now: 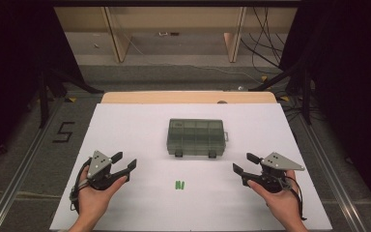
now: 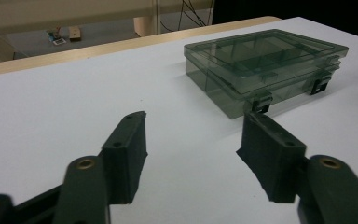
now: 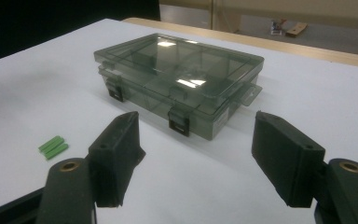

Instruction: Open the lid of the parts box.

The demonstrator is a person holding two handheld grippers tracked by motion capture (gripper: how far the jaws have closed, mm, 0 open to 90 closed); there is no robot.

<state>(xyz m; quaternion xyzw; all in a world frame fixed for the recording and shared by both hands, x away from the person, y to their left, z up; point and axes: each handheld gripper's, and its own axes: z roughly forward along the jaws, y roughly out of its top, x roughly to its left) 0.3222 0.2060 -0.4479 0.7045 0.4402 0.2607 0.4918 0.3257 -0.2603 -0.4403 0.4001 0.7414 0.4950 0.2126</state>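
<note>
one closed box (image 1: 195,137), two green sticks (image 1: 179,185)

The left claw (image 2: 191,154) rises from the bottom of the left gripper view with its two black jaws spread wide apart and nothing between them. Beneath it lies a white surface (image 2: 65,107). Ahead and to the right, a smoky translucent compartment box (image 2: 265,65) rests flat on that surface with its lid down, and two dark latches (image 2: 261,103) show along its near side. A pale wooden edge (image 2: 121,46) borders the surface's far side.
</note>
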